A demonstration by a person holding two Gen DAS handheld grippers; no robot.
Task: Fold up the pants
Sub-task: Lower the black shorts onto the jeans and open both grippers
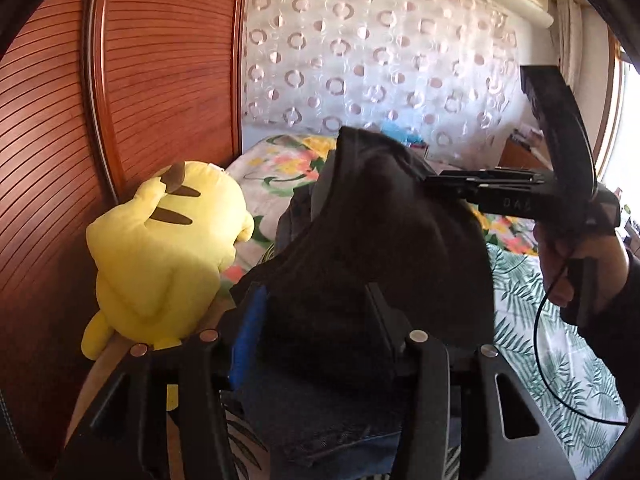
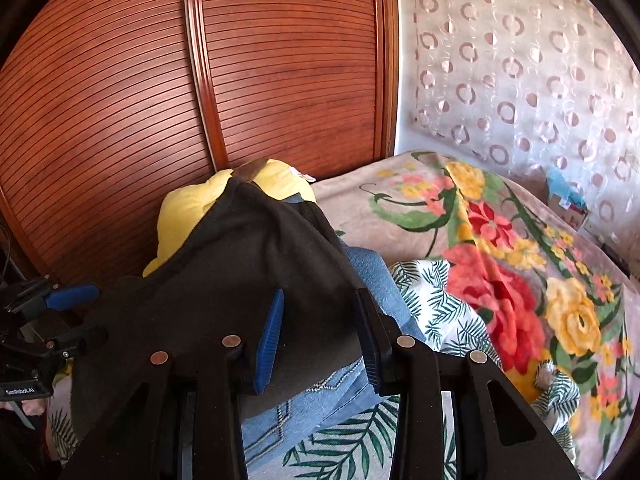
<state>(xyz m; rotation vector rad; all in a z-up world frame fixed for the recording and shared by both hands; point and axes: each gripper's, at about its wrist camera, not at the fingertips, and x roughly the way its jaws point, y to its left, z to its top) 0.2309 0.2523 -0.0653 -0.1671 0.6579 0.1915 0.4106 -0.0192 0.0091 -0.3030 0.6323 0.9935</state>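
Note:
Black pants point(image 1: 372, 240) are held up over the bed; they also fill the lower left of the right wrist view point(image 2: 248, 264). My left gripper point(image 1: 316, 300) has its jaws apart with the black cloth draped between them; I cannot tell if it holds the cloth. My right gripper point(image 2: 320, 308) stands open, with the black cloth over its left blue pad point(image 2: 270, 340). In the left wrist view the right gripper point(image 1: 436, 186) comes in from the right, its tips against the cloth. Blue jeans point(image 2: 320, 400) lie under the black pants.
A yellow plush toy point(image 1: 168, 252) lies against the wooden slatted wardrobe point(image 1: 140, 80) at the left. A floral blanket point(image 2: 500, 272) and a leaf-print sheet point(image 1: 560, 360) cover the bed. A patterned curtain point(image 1: 380, 52) hangs behind.

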